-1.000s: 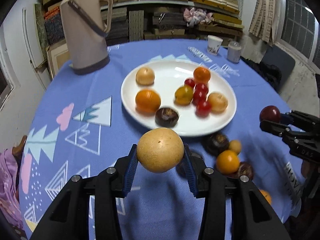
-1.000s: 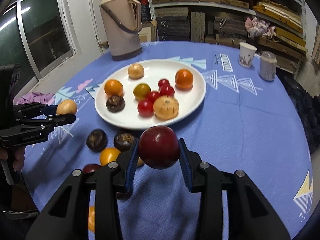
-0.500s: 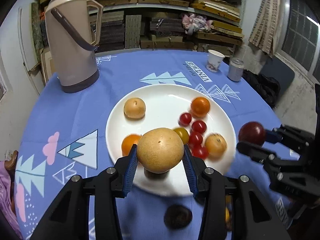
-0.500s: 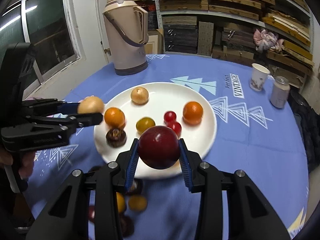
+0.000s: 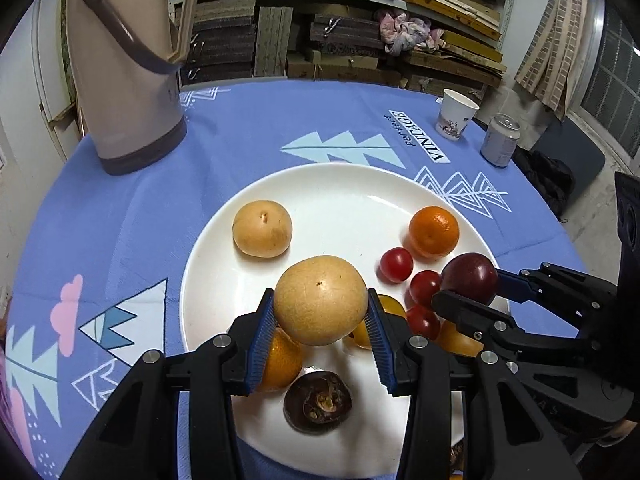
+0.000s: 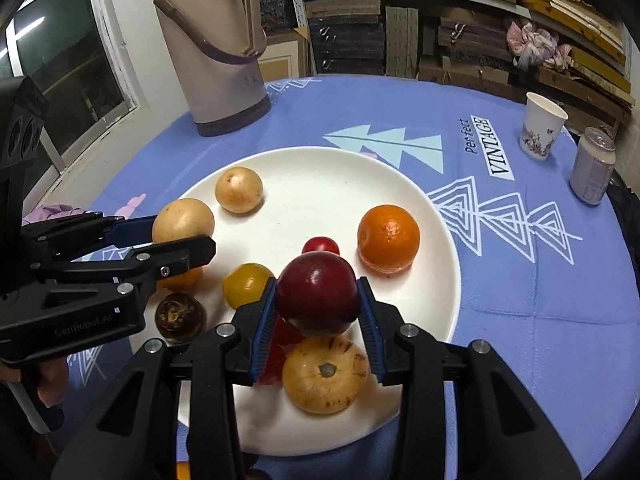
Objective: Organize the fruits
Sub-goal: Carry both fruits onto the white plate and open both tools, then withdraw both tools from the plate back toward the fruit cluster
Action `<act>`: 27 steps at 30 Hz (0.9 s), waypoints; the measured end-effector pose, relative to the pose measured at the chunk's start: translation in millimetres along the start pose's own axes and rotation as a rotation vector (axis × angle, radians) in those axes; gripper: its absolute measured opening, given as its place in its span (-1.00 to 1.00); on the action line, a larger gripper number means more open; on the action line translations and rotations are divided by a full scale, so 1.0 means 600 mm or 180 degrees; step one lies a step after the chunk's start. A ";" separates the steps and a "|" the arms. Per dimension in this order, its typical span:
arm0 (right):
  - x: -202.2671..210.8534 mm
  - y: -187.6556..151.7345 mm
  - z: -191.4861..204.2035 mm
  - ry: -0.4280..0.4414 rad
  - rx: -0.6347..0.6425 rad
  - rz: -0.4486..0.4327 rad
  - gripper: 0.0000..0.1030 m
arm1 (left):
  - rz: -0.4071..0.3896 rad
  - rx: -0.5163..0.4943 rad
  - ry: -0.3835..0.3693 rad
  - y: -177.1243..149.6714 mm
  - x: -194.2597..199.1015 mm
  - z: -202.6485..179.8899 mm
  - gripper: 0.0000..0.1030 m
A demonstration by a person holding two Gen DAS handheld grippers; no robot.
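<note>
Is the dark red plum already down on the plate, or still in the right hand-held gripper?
Still gripped: the right hand-held gripper is shut on the dark red plum, held above the fruit on the white plate.

Far ahead-left of the gripper a beige thermos jug [image 5: 128,76] stands on the blue patterned tablecloth [image 5: 248,132], while ahead-right a paper cup [image 5: 456,121] sits just beside a drink can [image 5: 501,141], stacked shelves [image 5: 340,20] behind.
</note>
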State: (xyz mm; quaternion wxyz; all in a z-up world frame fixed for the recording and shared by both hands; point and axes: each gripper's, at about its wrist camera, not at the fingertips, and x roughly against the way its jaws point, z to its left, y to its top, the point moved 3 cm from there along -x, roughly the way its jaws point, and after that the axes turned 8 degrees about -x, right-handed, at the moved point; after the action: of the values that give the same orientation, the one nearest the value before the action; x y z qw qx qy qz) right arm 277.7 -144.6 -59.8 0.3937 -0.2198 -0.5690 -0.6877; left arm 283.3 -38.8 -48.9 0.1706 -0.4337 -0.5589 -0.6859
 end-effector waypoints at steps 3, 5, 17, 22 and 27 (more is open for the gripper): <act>0.004 -0.001 -0.004 -0.0017 -0.0049 -0.0060 -0.06 | -0.0014 0.0066 0.0013 -0.001 -0.001 0.006 0.17; 0.015 -0.004 -0.007 -0.0002 -0.0073 -0.0095 -0.05 | -0.0088 0.0105 0.0059 -0.002 0.011 0.011 0.29; 0.140 -0.094 -0.032 -0.0029 -0.0138 -0.0234 0.11 | -0.0101 0.0047 0.0083 -0.083 0.095 0.006 0.36; 0.188 -0.173 -0.015 0.0082 -0.0008 -0.0125 0.16 | -0.0090 0.0000 0.0137 -0.143 0.122 -0.010 0.38; 0.217 -0.275 0.036 0.0326 0.0289 0.0152 0.16 | -0.0065 0.0067 0.0062 -0.190 0.145 -0.017 0.39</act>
State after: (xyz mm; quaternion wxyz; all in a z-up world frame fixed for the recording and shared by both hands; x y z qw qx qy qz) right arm 67.0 -154.6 -57.2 0.4481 -0.1797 -0.5733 -0.6620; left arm 148.5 9.8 -51.1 0.1736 -0.4194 -0.5688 -0.6859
